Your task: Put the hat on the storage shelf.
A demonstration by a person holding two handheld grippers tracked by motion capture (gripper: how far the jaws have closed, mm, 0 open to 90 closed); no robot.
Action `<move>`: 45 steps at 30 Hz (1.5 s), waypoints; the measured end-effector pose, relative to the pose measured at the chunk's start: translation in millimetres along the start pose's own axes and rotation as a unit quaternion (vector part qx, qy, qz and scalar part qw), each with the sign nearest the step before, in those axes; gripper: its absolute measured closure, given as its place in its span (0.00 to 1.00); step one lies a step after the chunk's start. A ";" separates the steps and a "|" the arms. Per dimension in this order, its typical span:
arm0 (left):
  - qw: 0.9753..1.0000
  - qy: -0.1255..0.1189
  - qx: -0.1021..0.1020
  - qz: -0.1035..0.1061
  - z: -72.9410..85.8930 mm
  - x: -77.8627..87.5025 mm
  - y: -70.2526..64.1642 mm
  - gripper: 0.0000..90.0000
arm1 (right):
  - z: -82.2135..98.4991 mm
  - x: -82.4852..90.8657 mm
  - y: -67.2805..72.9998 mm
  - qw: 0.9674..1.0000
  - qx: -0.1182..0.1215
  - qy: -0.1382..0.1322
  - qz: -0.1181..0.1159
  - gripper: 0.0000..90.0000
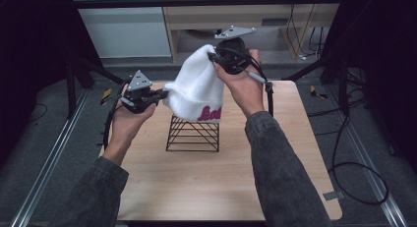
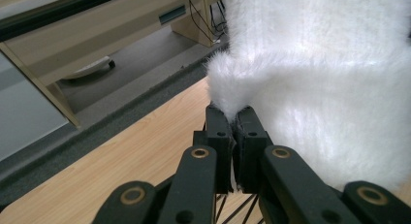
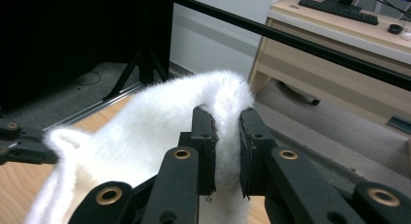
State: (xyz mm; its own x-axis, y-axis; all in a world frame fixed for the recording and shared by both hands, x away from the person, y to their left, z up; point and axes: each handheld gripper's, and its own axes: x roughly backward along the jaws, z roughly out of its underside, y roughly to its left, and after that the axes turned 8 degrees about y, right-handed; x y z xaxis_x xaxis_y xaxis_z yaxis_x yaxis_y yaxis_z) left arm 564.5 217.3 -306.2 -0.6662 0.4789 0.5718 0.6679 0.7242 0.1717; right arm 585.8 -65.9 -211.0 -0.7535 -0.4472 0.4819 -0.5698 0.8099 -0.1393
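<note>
Pinching the folded brim of a fluffy white knitted hat with pink lettering (image 1: 196, 89), the left gripper (image 1: 160, 95) has its jaws pressed together on the fabric. The right gripper (image 1: 214, 57) is clamped on the hat's crown, higher and farther back. So the hat hangs stretched between them, its long axis sloping down toward the left hand, just over a black wire rack (image 1: 193, 133) on the light wooden table (image 1: 206, 187). Open room lies on all sides of the rack.

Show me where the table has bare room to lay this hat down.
Bare tabletop lies between the wire rack and the near edge, between the two forearms. It is crowded at mid-table, where the white hat hangs over the rack.
</note>
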 end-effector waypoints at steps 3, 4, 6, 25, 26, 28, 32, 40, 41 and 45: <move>1.000 0.005 0.003 -0.003 1.7 -5.2 3.6 0.96 | 1.8 -4.3 0.6 1.000 -0.001 0.000 -0.004 0.88; 1.000 0.006 0.002 -0.004 2.6 -7.4 3.9 0.96 | 2.1 -5.2 1.0 1.000 -0.001 0.001 -0.005 0.88; 1.000 0.008 0.000 -0.007 4.3 -10.3 2.9 0.96 | 3.5 -6.7 1.8 1.000 0.002 0.000 -0.005 0.88; 1.000 0.019 -0.007 -0.011 25.5 -12.7 -3.8 0.96 | 22.5 5.0 23.1 0.999 0.026 -0.008 -0.017 0.88; 1.000 0.020 -0.005 -0.011 27.7 -12.9 -3.1 0.96 | 23.6 4.8 23.8 0.999 0.029 -0.006 -0.017 0.88; 1.000 0.022 0.001 -0.009 32.4 -13.1 -1.1 0.96 | 25.6 4.3 25.2 0.999 0.029 -0.002 -0.021 0.88; 1.000 0.020 0.008 -0.006 40.9 -13.3 -0.2 0.96 | 29.3 4.0 29.7 0.999 0.031 0.001 -0.033 0.88; 1.000 0.016 0.019 -0.002 67.5 -7.7 -6.4 0.96 | 38.3 2.9 42.0 0.997 0.053 0.019 -0.053 0.88; 1.000 0.019 0.019 0.001 70.9 -8.2 -7.3 0.96 | 40.0 1.7 43.5 0.997 0.057 0.025 -0.056 0.88; 0.999 0.021 0.025 0.009 81.8 -10.8 -9.1 0.96 | 44.5 -3.8 47.7 0.995 0.061 0.039 -0.064 0.88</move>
State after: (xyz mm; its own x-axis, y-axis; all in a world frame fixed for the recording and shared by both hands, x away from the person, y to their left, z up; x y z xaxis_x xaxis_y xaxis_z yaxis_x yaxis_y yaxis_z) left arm 538.5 246.1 -379.6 -0.6387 0.4724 0.6074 0.6624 0.7392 0.1215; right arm 546.9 -42.4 -258.0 -0.6470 -0.5086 0.5681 -0.6985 0.6941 -0.1742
